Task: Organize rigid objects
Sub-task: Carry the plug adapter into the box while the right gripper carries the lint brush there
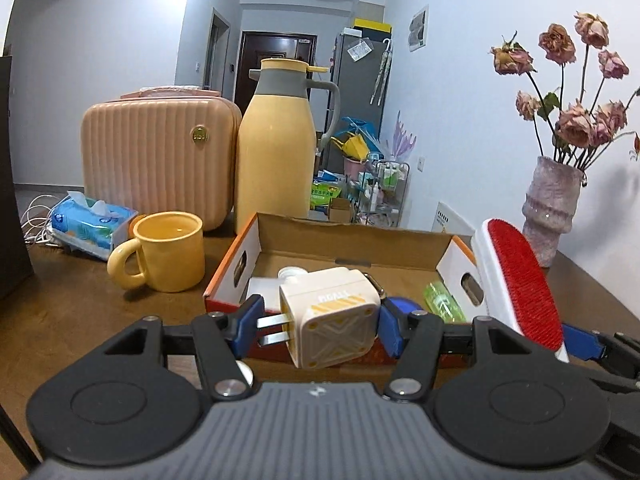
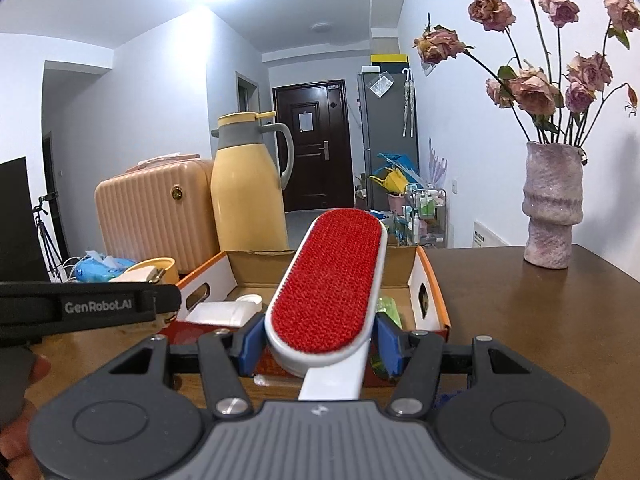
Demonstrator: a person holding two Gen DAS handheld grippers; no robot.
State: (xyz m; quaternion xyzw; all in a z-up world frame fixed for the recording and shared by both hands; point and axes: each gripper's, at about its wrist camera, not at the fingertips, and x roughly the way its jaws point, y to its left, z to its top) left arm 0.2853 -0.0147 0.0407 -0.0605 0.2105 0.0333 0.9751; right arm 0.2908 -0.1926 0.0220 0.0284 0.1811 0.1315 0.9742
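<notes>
The left gripper [image 1: 318, 326] is clamped on a cream plug adapter [image 1: 332, 316], its blue pads pressing the adapter's two sides, metal prongs pointing left; the adapter hangs above the near wall of an open cardboard box [image 1: 340, 240]. Just to the right, the right gripper [image 2: 320, 344] is clamped on a white lint brush [image 2: 328, 284] with a red pad, which slants up and away over the same box. Inside the box lie a white bottle [image 2: 224, 310], a green packet [image 1: 444, 304] and a blue object, partly hidden. Left of the box stands a yellow mug [image 1: 168, 252]; behind it a yellow thermos jug [image 1: 276, 152], a pink case [image 1: 156, 160] and a tissue pack [image 1: 92, 220]. Far right on the brown table [image 2: 520, 320] stands a vase of dried roses [image 2: 552, 204].
</notes>
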